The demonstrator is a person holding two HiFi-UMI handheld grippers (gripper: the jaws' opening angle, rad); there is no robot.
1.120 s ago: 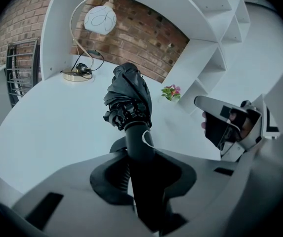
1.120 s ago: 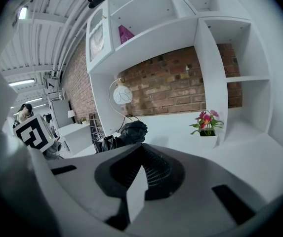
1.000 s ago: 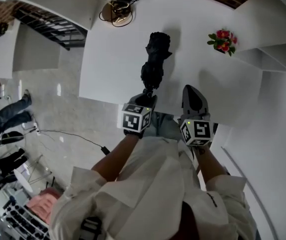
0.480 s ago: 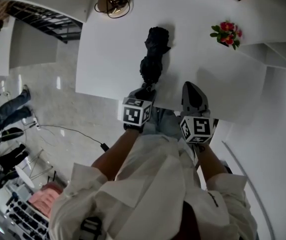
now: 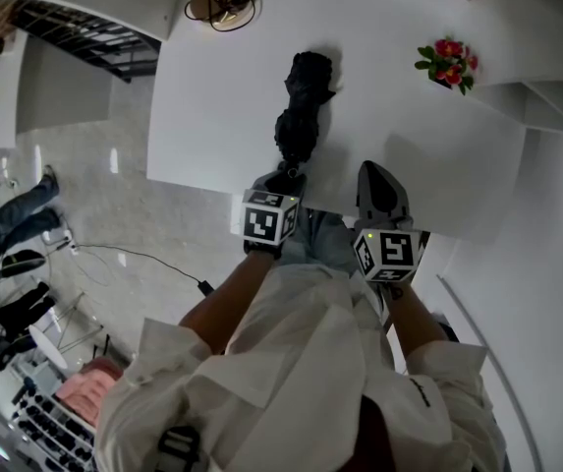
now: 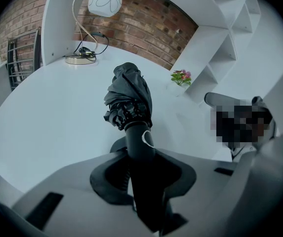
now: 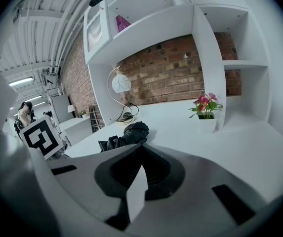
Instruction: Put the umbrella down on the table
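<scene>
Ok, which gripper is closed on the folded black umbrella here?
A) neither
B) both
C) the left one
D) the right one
C: the left gripper view shows the left gripper with its jaws clamped on the handle of the umbrella, while the right gripper has its jaws together with nothing between them.

Black folded umbrella [image 5: 303, 111], lying on white table [image 5: 212, 106]
</scene>
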